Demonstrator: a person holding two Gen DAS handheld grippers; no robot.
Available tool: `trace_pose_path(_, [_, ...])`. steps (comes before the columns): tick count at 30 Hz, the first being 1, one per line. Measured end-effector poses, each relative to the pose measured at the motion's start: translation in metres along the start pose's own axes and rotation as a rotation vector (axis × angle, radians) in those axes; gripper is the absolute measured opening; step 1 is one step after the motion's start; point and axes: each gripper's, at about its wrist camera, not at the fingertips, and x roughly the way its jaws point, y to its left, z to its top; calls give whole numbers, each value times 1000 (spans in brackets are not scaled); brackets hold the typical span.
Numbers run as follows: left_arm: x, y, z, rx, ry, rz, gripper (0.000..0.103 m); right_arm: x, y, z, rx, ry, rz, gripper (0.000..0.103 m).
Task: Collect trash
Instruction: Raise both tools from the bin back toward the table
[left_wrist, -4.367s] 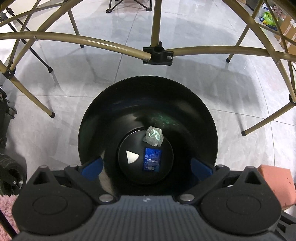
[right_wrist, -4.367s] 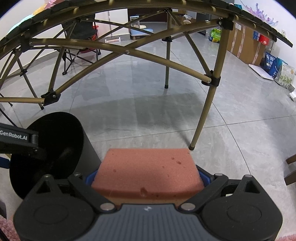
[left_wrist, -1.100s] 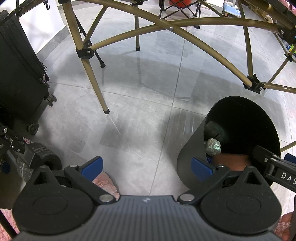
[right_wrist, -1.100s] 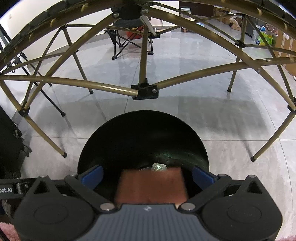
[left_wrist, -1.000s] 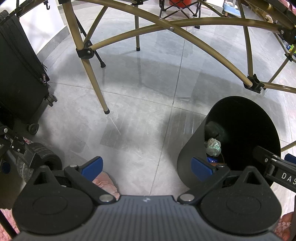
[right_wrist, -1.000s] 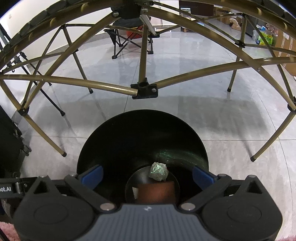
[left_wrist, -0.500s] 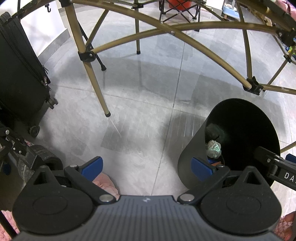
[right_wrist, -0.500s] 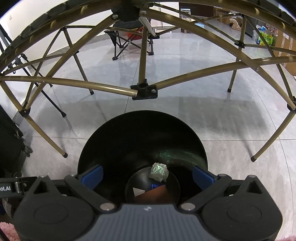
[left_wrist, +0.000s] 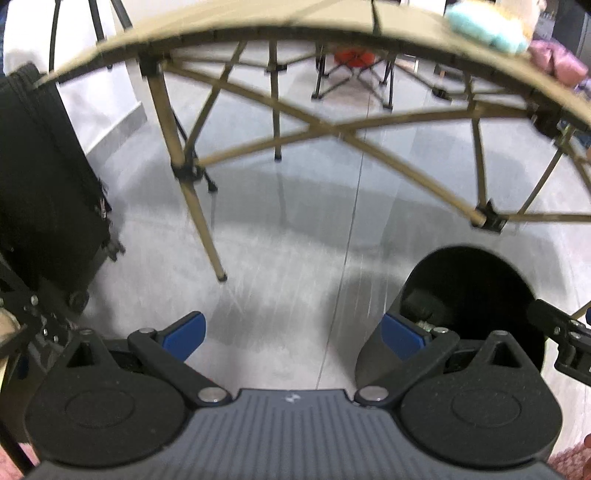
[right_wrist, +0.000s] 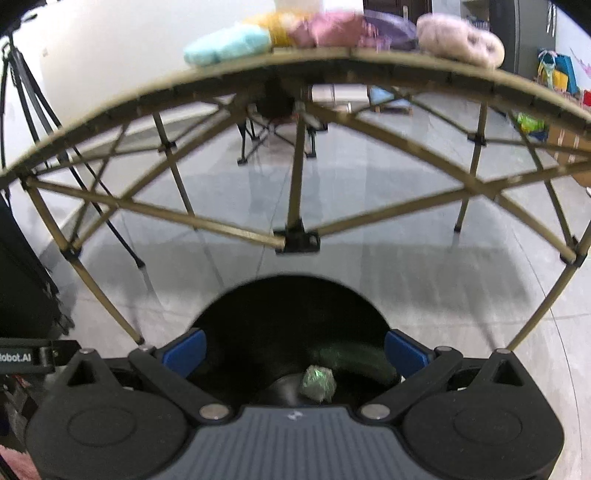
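Grey tile floor; black bin (right_wrist: 291, 314) (crumpled wrapper (right_wrist: 317, 382) inside) below right gripper (right_wrist: 293, 352).

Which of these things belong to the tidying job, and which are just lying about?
Job: bin, crumpled wad inside it, open right gripper, open left gripper.

Lying about: folding table, fluffy cloths on top, suitcase, camp chair.

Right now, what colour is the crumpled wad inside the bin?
Pale green with a silvery sheen, the crumpled wad in the black bin; clearest in the right wrist view.
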Motion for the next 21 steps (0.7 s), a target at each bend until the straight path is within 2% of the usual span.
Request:
trace_pose_path(4, [-25,-3,10,-2,-103,6,103,-22,0,10,-28,-97,3,103])
trace_pose_path(10, [-62,-11,29,-1,-267,-12,103,-63,-2,30,-86,-303,-11,103])
trace_pose_path(14, [-73,-18,43,-23,-317,-42,103,-82,-12,43,-73,-432,-8,103])
trace_pose_path(21, [-77,-37,76,-5,-387,-41,103,-88,-36,82,-40,-537,-25,103])
